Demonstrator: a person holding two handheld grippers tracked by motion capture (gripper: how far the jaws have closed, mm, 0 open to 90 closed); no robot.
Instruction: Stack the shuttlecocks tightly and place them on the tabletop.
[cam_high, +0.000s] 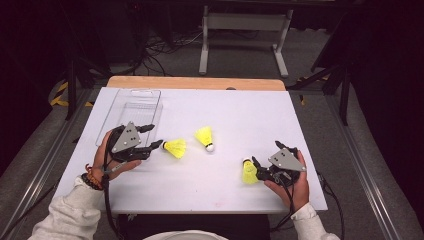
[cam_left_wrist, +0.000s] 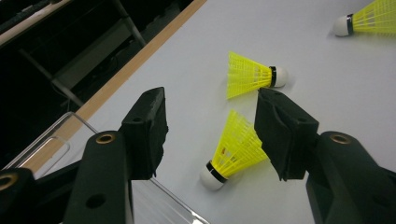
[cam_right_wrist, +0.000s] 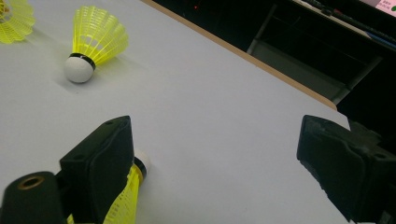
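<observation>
Three yellow plastic shuttlecocks with white cork heads lie on the white tabletop (cam_high: 225, 170). The left shuttlecock (cam_high: 175, 148) lies on its side at about nine o'clock of the table's middle, just off the tip of one jaw of the left gripper (cam_high: 148, 137); in the left gripper view this shuttlecock (cam_left_wrist: 233, 151) rests flat on the surface in the gap between the two black jaws, close against the right-hand jaw, cork toward the camera, and whether the jaw touches the skirt cannot be told. That gripper's tongs stand wide apart with nothing clamped. The middle shuttlecock (cam_high: 205, 137) lies near the table's centre, at roughly two o'clock of the left one, cork pointing toward the person; the left gripper view shows it (cam_left_wrist: 252, 75) beyond the jaws. The right shuttlecock (cam_high: 248, 171) lies at about four o'clock of the centre, right at the jaw tips of the right gripper (cam_high: 264, 157). In the right gripper view its skirt and cork (cam_right_wrist: 128, 193) sit against the inner face of the left-hand jaw, while the other jaw stands well apart, so the tongs are wide and grip nothing. A clear plastic tray (cam_high: 134, 111) sits at ten o'clock, just beyond the left gripper.
</observation>
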